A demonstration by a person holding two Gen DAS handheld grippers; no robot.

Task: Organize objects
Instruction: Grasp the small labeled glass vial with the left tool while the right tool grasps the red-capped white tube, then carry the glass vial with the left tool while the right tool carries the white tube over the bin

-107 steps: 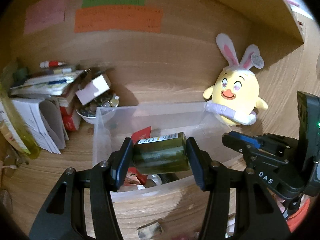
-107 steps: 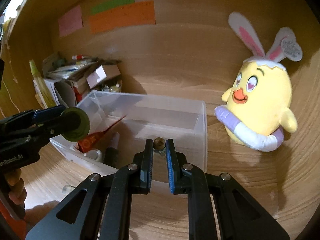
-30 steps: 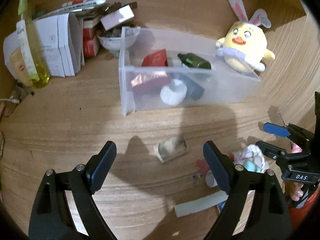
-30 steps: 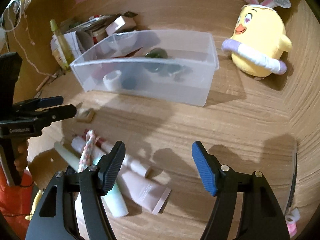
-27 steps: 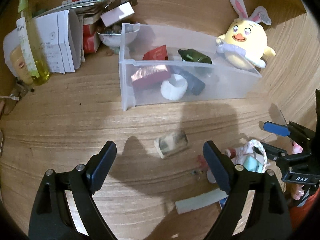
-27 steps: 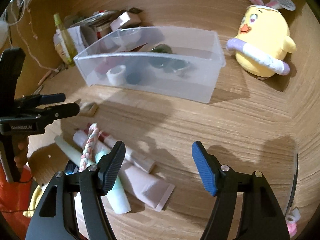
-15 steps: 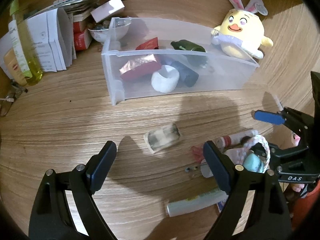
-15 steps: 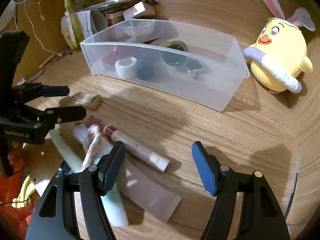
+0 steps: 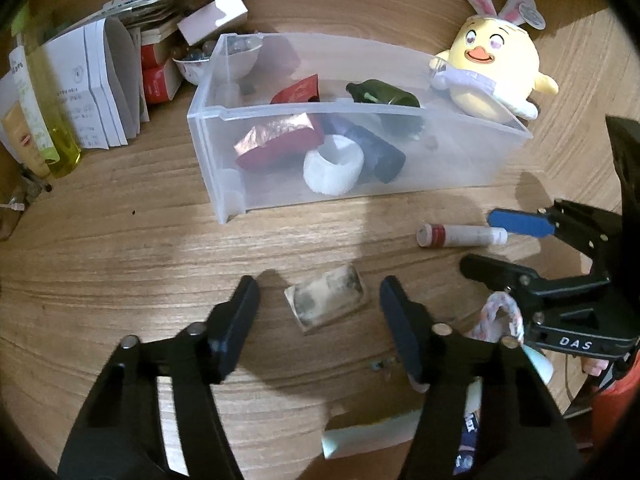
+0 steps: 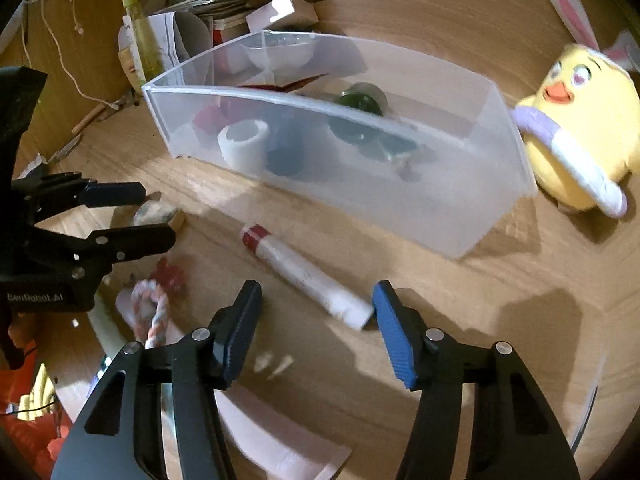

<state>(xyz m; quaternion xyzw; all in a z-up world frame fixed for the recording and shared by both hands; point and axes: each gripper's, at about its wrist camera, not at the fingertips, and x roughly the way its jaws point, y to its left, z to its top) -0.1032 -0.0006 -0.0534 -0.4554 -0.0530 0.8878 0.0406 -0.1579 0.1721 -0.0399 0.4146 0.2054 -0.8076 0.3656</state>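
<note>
A clear plastic bin (image 9: 224, 112) (image 10: 440, 208) holds a green bottle (image 9: 384, 96), a white tape roll (image 9: 334, 166), a red packet and a dark tube. My left gripper (image 9: 320, 312) is open, low over the wooden table, its fingers either side of a small worn block (image 9: 326, 300). My right gripper (image 10: 316, 320) is open, its fingers either side of the near end of a white tube with a red band (image 10: 304, 272), also seen in the left wrist view (image 9: 460, 236). A braided rope loop (image 10: 154, 312) lies to the left.
A yellow bunny-eared plush (image 9: 496, 68) (image 10: 580, 136) sits right of the bin. Papers, boxes, a bowl and a yellow bottle (image 9: 52, 120) crowd the back left. A pale green tube (image 9: 372, 432) and a pink flat tube (image 10: 280, 440) lie near the front edge.
Both grippers have moved down and forward toward the table and narrowed. The left one now brackets the worn block; the right one brackets the white tube's end.
</note>
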